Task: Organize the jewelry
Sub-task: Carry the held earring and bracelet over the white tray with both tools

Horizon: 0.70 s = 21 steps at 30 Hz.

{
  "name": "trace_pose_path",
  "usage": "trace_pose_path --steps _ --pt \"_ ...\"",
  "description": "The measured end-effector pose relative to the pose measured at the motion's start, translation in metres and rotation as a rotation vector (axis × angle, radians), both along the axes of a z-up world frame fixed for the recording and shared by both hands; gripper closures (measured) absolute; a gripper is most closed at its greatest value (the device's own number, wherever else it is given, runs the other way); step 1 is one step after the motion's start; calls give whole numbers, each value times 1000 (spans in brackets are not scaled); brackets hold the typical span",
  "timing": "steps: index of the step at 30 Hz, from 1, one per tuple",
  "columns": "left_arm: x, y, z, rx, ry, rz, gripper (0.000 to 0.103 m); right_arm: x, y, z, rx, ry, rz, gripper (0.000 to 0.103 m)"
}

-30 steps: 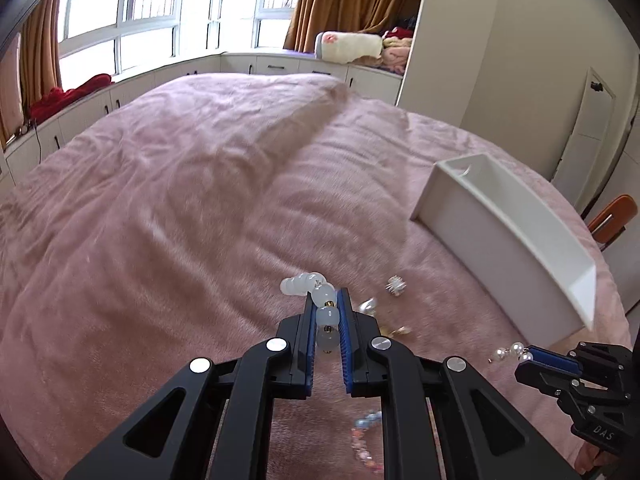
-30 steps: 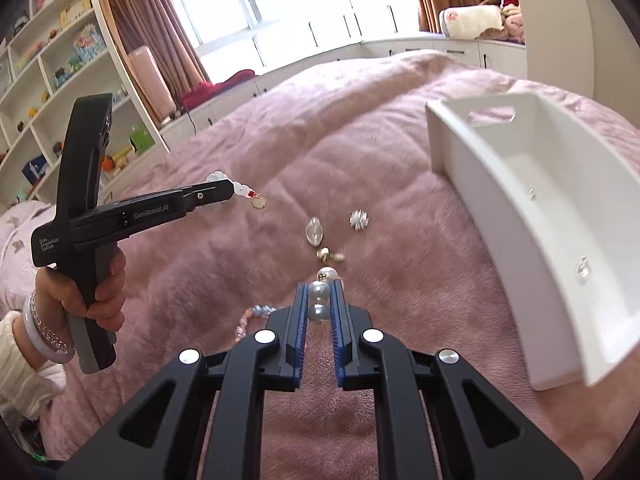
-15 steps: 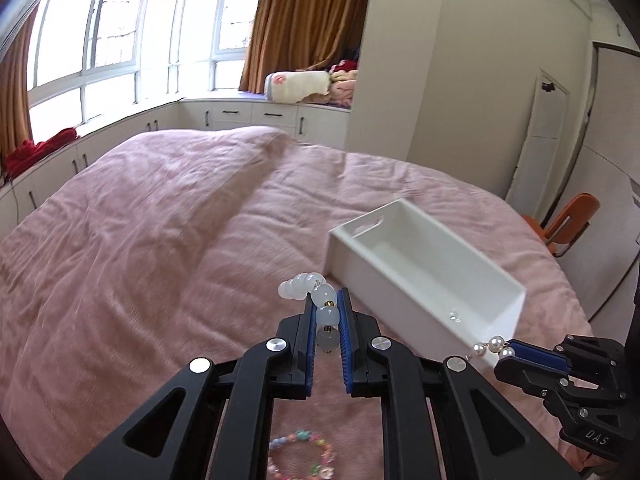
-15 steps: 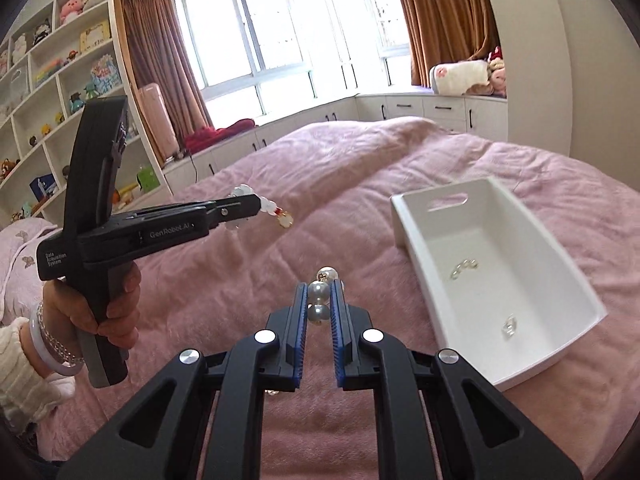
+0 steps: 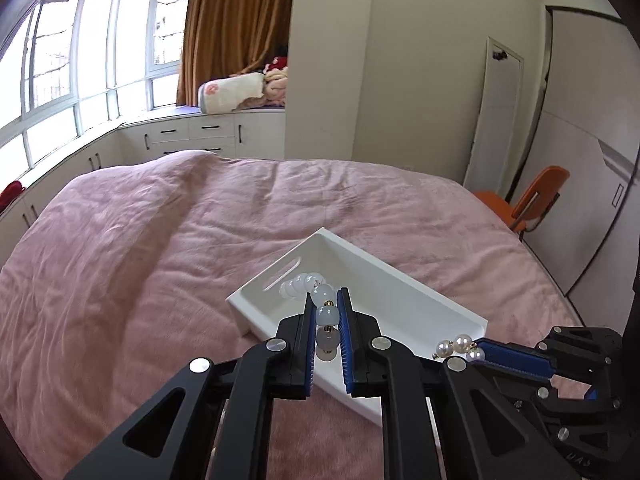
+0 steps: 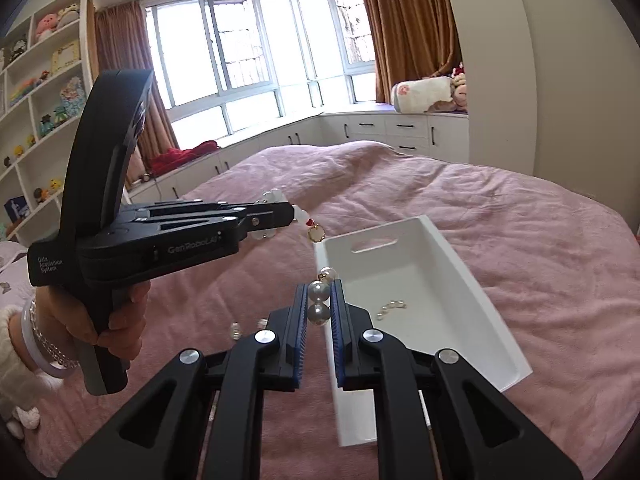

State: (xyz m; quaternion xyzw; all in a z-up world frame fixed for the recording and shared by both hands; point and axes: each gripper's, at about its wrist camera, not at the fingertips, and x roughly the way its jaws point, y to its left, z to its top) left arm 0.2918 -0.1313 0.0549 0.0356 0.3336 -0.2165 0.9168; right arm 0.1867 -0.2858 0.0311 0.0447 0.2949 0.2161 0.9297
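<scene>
My left gripper [image 5: 325, 300] is shut on a white jade-like bead bracelet [image 5: 320, 293] and holds it above the near end of the white tray [image 5: 400, 280] on the pink bed. In the right wrist view the left gripper [image 6: 288, 212] shows with the bracelet and its gold charm [image 6: 317, 233] hanging near the tray's [image 6: 460, 264] far-left corner. My right gripper [image 6: 319, 298] is shut on a pearl piece [image 6: 319, 300] beside the tray's left wall; it also shows in the left wrist view [image 5: 480, 350]. A small pearl item [image 6: 390, 306] lies inside the tray.
The pink blanket [image 5: 160, 260] covers the bed. Two small jewelry pieces [image 6: 236, 328] lie on it left of my right gripper. An orange chair [image 5: 528, 204] stands beyond the bed's right side. White cabinets [image 6: 400, 128] run under the windows; shelves [image 6: 36, 92] stand at left.
Both grippers rose from the blanket with their pieces and moved toward the tray. The tray now lies right under my left gripper and beside my right one.
</scene>
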Motion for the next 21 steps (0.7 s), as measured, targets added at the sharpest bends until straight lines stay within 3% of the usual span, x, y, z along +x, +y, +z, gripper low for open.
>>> trace_pose_path --steps 10,21 --pt "79 -61 -60 43 130 -54 88 54 -27 -46 -58 99 -68 91" --pt "122 -71 -132 94 296 -45 88 103 -33 -107 -166 292 -99 91"
